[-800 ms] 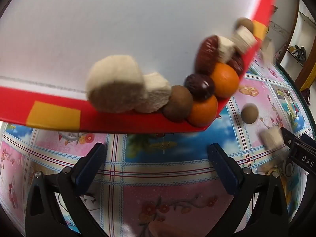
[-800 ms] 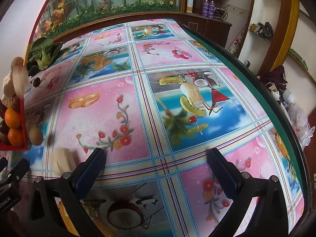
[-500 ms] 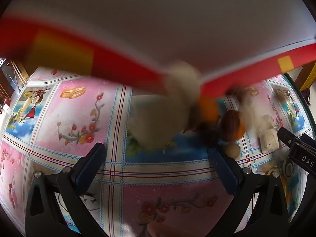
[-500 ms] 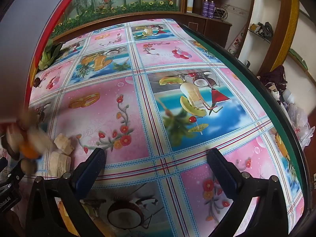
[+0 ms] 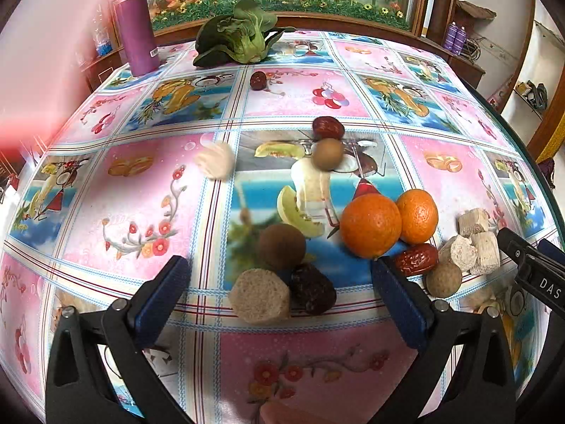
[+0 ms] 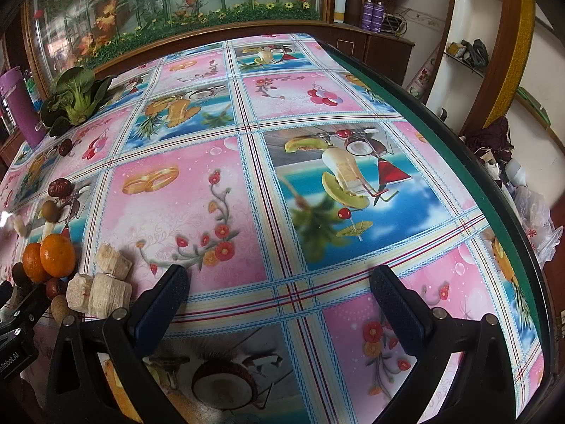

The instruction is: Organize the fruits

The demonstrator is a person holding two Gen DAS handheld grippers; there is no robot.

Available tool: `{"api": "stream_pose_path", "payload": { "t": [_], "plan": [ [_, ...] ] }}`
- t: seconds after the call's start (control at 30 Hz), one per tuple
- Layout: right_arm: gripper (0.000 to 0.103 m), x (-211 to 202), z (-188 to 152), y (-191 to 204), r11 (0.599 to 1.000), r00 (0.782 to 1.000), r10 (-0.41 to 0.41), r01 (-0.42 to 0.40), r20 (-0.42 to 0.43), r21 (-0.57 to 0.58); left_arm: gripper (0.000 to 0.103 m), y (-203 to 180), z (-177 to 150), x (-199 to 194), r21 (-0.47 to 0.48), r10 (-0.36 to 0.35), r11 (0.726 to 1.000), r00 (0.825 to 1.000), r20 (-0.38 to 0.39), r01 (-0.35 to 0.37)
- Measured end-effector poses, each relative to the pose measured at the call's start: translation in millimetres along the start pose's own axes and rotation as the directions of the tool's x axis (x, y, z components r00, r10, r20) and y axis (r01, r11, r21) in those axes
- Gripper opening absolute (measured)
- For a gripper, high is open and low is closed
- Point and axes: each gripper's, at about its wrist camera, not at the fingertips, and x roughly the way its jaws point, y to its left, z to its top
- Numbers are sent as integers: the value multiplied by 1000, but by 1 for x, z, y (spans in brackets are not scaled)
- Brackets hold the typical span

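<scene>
Fruit lies scattered on the patterned tablecloth. In the left wrist view two oranges (image 5: 370, 224) touch each other, with a red date (image 5: 416, 259) and pale chunks (image 5: 480, 247) to their right. My left gripper (image 5: 279, 282) is open low over the table. A brown round fruit (image 5: 281, 246), a pale chunk (image 5: 259, 296) and a dark date (image 5: 312, 289) lie between its fingers. Farther off are another brown fruit (image 5: 326, 153), two dates (image 5: 328, 128) and a blurred pale piece (image 5: 215, 160). My right gripper (image 6: 280, 289) is open over bare cloth, the oranges (image 6: 56, 256) to its left.
A bok choy (image 5: 240, 40) and a purple bottle (image 5: 136, 24) stand at the far side. A blurred red-and-white tray edge (image 5: 14, 137) shows at the left. The table's dark edge (image 6: 459, 162) curves along the right, with a plastic bag (image 6: 536, 226) beyond it.
The red-rimmed white tray tipped and swung away to the left. Its fruit and pale chunks spilled onto the table and spread out. Both grippers stayed open and in place.
</scene>
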Motion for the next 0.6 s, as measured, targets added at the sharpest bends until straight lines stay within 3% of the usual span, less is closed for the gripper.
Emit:
{"api": "stream_pose_path", "payload": {
  "t": [0.6],
  "plan": [
    [103,0,0,0,1000,1000,0,0,-1,0,103,0,0,0,0,1,1000,1000,0,-1]
  ]
}}
